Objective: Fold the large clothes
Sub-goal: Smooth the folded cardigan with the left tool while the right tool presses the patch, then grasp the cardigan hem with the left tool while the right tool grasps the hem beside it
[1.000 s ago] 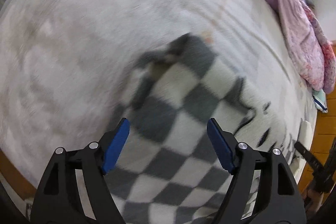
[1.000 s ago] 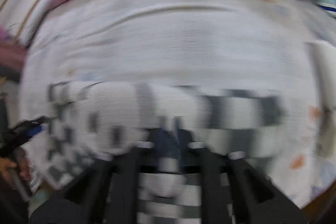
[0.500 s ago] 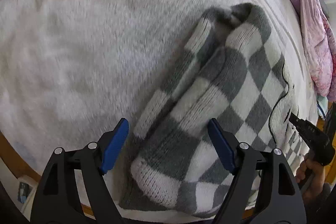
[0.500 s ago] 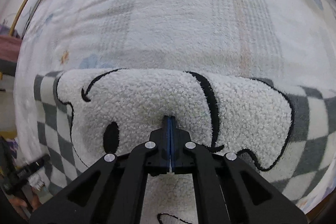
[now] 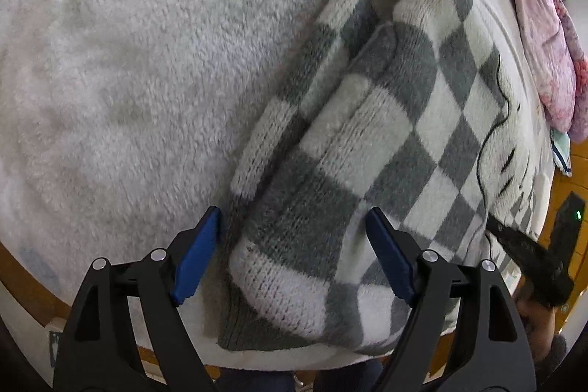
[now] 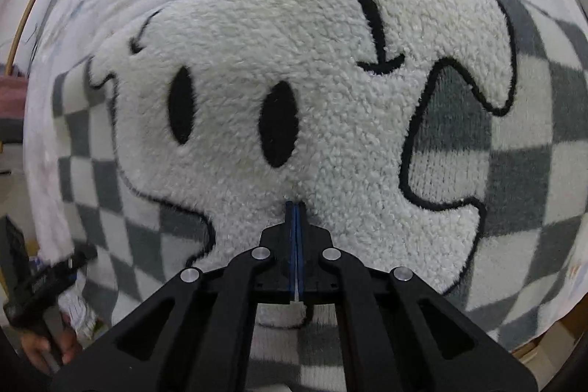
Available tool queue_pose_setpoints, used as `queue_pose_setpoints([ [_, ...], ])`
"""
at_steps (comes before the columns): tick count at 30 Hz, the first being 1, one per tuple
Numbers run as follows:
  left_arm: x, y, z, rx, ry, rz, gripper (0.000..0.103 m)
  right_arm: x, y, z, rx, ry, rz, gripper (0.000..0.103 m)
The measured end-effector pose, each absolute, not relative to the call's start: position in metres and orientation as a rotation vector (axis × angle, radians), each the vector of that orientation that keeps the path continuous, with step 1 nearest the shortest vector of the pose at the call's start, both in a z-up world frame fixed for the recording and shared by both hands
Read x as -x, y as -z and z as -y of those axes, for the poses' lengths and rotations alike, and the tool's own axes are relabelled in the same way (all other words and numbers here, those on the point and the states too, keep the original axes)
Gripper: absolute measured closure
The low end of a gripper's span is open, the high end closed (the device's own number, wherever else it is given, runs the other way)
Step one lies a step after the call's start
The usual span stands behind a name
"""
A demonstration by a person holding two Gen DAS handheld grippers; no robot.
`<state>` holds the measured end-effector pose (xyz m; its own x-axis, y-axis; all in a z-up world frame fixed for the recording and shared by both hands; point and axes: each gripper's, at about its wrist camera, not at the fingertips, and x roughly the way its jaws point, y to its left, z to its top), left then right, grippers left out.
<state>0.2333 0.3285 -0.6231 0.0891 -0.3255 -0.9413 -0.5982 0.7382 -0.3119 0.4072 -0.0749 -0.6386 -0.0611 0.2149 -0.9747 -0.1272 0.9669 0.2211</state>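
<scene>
Sleeve (image 5: 316, 149) of checkered sweater (image 5: 433, 120) folded in along near edge of garment, long axis running from between left gripper's (image 5: 294, 259) pads up and away toward collar end; cuff end nearest, lying just ahead of and partly between the two blue pads (image 5: 194, 259); left gripper wide open, holding nothing, left pad touching or nearly touching the knit edge (hard to tell which). Sweater spread on white fuzzy bedspread (image 5: 121, 79), hem side at bed edge, pink and purple quilt (image 5: 544, 35) bunched well apart at far side.

Right gripper (image 6: 295, 208) with pads pressed fully together, tips sunk into fluffy white patch (image 6: 294, 68) on sweater front; whether any pile is pinched between them cannot be told (no fabric visibly lifted). Right gripper over middle of chest, left one at sleeve side; so left plainly nearer the folded sleeve, right nearer the body panel.

Materials: chunky rib knit in grey and off-white squares, soft and thick, likely to slump and spring back from a fold; patch of curly bouclé pile outlined in black stitching, two black oval eyes (image 6: 277, 123) (a cartoon face); bedspread plush, probably grippy enough to keep lower layers from sliding. Pads smooth hard blue plastic on black frames.
</scene>
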Motion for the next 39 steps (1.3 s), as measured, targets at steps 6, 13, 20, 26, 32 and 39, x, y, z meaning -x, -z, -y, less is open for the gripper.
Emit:
queue_pose_setpoints([
  [6, -0.226, 0.621, -0.325, 0.782, -0.205, -1.516, 0.022, -0.395, 0.624, 0.078, -0.067, -0.272, -1.598, 0.103],
  [13, -0.194, 0.629, -0.328, 0.862, -0.196, -1.514, 0.022, -0.332, 0.63, 0.102, -0.116, -0.262, -1.709, 0.103],
  [20, -0.165, 0.635, -0.323, 0.886, -0.208, -1.488, 0.021, -0.31, 0.651, 0.115, -0.119, -0.308, -1.653, 0.103],
  [26, -0.149, 0.633, -0.322, 0.94, -0.25, -1.445, 0.021, -0.283, 0.635, 0.124, -0.178, -0.316, -1.666, 0.103],
  [32, -0.135, 0.637, -0.302, 0.932, -0.268, -1.423, 0.021, -0.259, 0.643, 0.136, -0.202, -0.342, -1.647, 0.103],
  [39, -0.137, 0.637, -0.287, 0.941, -0.297, -1.394, 0.021, -0.251, 0.656, 0.128, -0.146, -0.399, -1.628, 0.103],
])
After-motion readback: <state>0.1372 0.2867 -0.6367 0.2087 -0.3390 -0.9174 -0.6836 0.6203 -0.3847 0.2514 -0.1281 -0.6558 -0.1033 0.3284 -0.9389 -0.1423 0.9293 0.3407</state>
